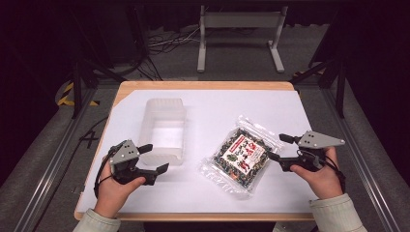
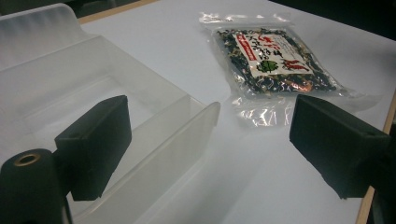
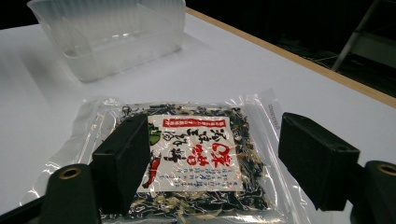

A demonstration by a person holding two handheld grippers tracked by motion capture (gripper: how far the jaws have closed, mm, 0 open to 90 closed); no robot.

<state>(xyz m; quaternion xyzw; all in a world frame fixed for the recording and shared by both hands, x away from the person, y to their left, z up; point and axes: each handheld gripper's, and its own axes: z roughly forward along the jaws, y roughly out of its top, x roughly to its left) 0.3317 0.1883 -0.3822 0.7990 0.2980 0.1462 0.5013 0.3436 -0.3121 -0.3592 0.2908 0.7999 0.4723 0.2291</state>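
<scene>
High view puts my right claw [image 1: 279, 147] at the right edge of the seaweed snack packet [image 1: 240, 154], jaws apart and empty — the packet lies flat on the white bench [image 1: 212, 108], right of the translucent plastic container [image 1: 163, 130]. My left claw [image 1: 153, 158] waits open by the container's near end. I judge this the approach to the pickup — next I need the jaws around the packet's edge, low enough to pinch the film
</scene>
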